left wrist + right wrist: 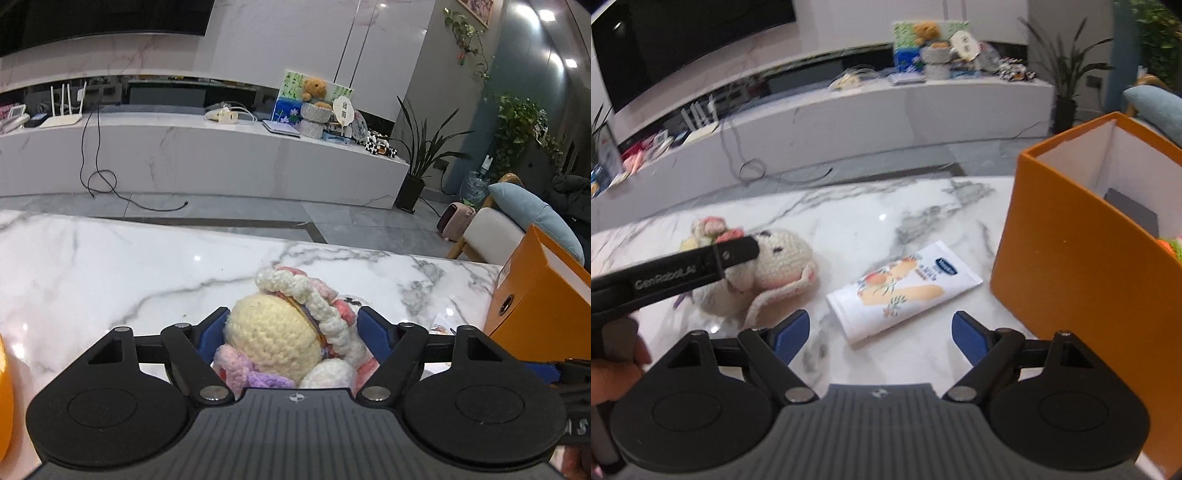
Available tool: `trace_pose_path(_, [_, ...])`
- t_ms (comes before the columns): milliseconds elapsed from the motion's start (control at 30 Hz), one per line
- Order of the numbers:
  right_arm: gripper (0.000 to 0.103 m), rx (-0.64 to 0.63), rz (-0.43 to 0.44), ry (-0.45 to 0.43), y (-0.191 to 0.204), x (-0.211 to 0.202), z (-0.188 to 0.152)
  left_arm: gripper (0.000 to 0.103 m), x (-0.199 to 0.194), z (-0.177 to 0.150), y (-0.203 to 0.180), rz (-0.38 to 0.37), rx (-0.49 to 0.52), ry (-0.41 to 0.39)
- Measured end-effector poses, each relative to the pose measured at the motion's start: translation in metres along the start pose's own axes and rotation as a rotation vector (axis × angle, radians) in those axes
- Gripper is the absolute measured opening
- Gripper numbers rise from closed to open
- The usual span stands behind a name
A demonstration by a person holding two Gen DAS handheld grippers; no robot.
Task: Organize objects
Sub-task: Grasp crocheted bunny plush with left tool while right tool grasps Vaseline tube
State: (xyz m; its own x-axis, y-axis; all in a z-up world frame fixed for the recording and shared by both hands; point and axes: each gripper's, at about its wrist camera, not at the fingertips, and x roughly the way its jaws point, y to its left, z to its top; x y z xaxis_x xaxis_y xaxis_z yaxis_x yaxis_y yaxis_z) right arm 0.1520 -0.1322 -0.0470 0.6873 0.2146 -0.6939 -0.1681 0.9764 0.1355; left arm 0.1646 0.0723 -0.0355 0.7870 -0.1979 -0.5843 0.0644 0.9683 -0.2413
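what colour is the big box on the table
Orange outside, white inside; the box shows best in the right wrist view.

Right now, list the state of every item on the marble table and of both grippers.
Cream crocheted doll: lying on the table, clamped between the left gripper's pads.
White lotion tube: lying flat, untouched.
Orange cardboard box: upright, top open, some items inside.
Left gripper: shut on the doll.
Right gripper: open, empty, above the tube.

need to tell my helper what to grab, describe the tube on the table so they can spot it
On the marble table, look just left of the open orange box. The tube lies flat there, white with peach fruit artwork and a blue oval logo, unlike the soft crocheted toy further left.
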Motion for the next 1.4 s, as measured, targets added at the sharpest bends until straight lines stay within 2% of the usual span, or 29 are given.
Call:
trace_pose_path(67, [0.085,0.040,-0.012,-0.013,-0.004,0.004,0.001,0.081,-0.002,0.001,0.000,0.008,0.003,0.008])
trace_pose_path(333, [0.086,0.269,0.009,0.053,-0.021,0.030,0.007,0.081,-0.002,0.000,-0.006,0.018,0.029,0.018])
trace_pose_path(467, [0.089,0.206,-0.047,0.016,-0.012,0.037,0.005,0.080,-0.001,-0.001,-0.007,0.017,0.031,0.029])
trace_pose_path(567, [0.087,0.100,-0.074,0.013,-0.003,0.041,0.003,0.080,-0.001,-0.003,-0.009,0.016,0.034,0.042])
trace_pose_path(600, [0.080,0.071,-0.075,0.013,0.000,0.041,0.002,0.079,-0.001,-0.003,-0.010,0.018,0.035,0.046])
trace_pose_path(700, [0.047,-0.001,-0.060,0.032,0.003,0.041,0.005,0.079,-0.002,-0.004,-0.014,0.029,0.054,0.062])
trace_pose_path(833, [0.046,0.020,-0.026,0.058,-0.006,0.039,0.008,0.078,-0.003,-0.006,-0.015,0.023,0.077,0.078])
trace_pose_path(1133, [0.046,-0.054,0.030,0.151,-0.012,0.023,0.002,0.076,-0.018,-0.022,-0.020,-0.015,0.113,0.153])
trace_pose_path(1333, [0.046,-0.061,0.055,0.190,-0.023,0.004,-0.010,0.074,-0.046,-0.032,-0.038,-0.020,0.052,0.220])
trace_pose_path(1400, [0.046,-0.079,0.063,0.206,-0.026,-0.003,-0.014,0.074,-0.053,-0.038,-0.049,-0.025,0.068,0.245])
